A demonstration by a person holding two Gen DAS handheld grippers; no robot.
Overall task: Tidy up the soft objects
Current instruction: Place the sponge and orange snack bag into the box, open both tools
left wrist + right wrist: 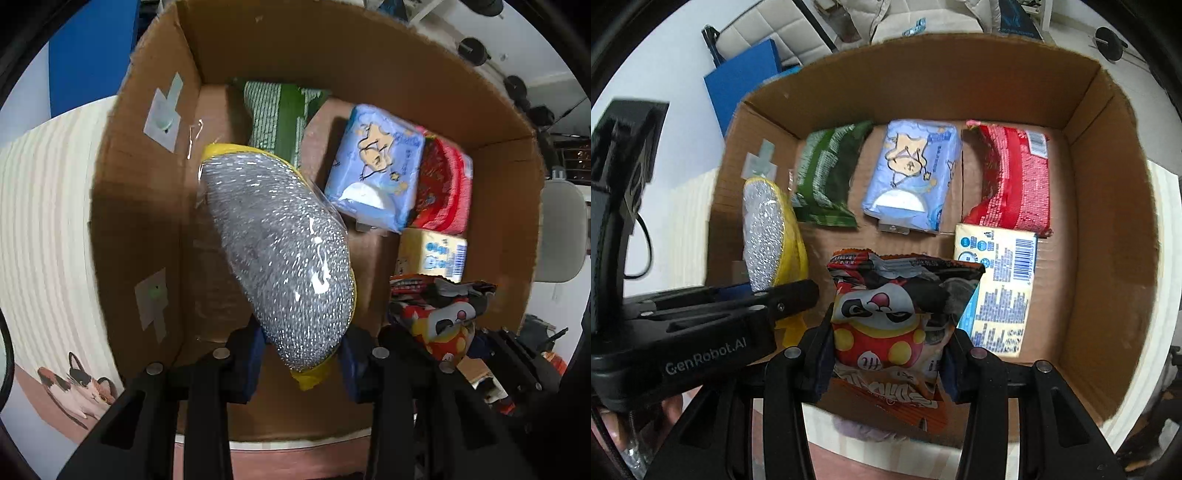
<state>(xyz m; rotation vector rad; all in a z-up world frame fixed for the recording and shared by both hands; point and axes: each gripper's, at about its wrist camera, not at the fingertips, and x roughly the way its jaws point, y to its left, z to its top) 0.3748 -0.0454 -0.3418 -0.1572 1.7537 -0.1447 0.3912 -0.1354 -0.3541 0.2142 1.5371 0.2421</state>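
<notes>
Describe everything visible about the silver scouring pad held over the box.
The silver scouring pad is an oval cushion of glittery metallic mesh over a yellow backing, sealed in clear glossy wrap. The left tongs are shut on its lower end, blue pads pressing both sides, yellow wrap poking out below. It hangs tilted inside the cardboard box, near the left wall, in front of the green packet. Whether it touches the box floor cannot be told.

"GenRobot.AI" in pale letters on the black body of the left tool (790, 295). Barcode with blurred small blue print on the yellow pack (997, 288); another barcode on the red pack (1012, 177). Snack bag (897, 325) lettering not legible.
</notes>
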